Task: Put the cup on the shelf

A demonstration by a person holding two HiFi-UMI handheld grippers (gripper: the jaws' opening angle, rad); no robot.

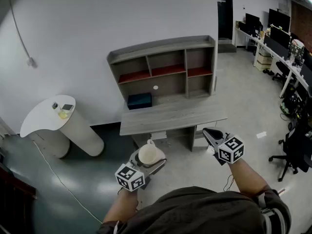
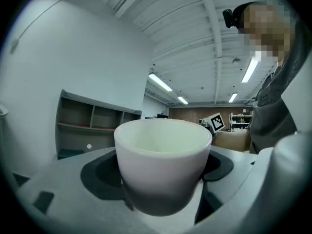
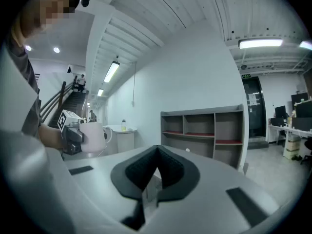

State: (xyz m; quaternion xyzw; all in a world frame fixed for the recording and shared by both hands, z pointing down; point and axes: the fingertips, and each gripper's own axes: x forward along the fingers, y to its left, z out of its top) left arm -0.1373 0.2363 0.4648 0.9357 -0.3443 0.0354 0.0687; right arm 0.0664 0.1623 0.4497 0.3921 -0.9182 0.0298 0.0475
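A white cup point(image 1: 147, 152) with a handle is held upright in my left gripper point(image 1: 146, 165), low in the head view and in front of the desk. In the left gripper view the cup point(image 2: 163, 155) fills the middle, and the left gripper point(image 2: 163, 182) stands wide with its jaws pressed on the cup's sides. The grey shelf point(image 1: 163, 67) with open compartments stands on the desk point(image 1: 170, 117) ahead, well apart from the cup. My right gripper point(image 1: 209, 133) point(image 3: 156, 156) is shut with nothing in it. The right gripper view shows the cup point(image 3: 95, 136) at its left and the shelf point(image 3: 204, 130) ahead.
A dark blue box point(image 1: 139, 100) lies on the desk under the shelf. A white round-topped stand point(image 1: 48, 116) carrying small items is at the left by the wall. Office desks with monitors point(image 1: 280, 38) and a black chair point(image 1: 295, 152) are at the right.
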